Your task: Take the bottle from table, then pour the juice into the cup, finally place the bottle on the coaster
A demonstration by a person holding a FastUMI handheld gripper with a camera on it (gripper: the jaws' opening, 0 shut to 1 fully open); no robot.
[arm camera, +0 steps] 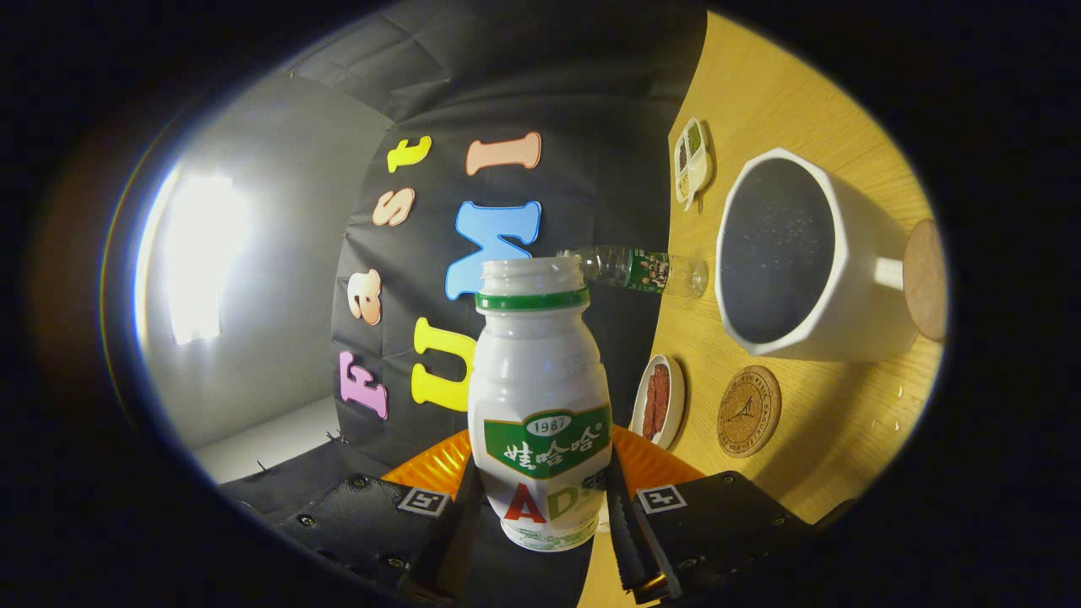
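- Gripper (540, 507) pinches the bottle (540, 397): one finger presses each side of its lower body, near the base.
- Bottle is white with a green label and a green ring under its open, capless mouth. It stands along the fingers, mouth pointing away from the camera. The whole scene is rolled sideways, so the table (777, 93) rises like a wall on the right of the bottle.
- Just beyond the fingers, to the right of the bottle, a small dish (659, 402) of reddish-brown food sits on the table.
- Beside that dish lies a round cork coaster (748, 411) with a dark print, bare.
- Past the coaster is the cup (802, 262), white, faceted, with a handle on its far side; its inside looks dark. The bottle's mouth is well apart from the cup's rim.
- A second cork disc (926, 279) shows behind the cup's handle.
- Further off, a clear plastic bottle (638, 268) with a green label stands on the table near the cup's rim.
- Farthest, a small divided dish (692, 160) holds green and dark bits.
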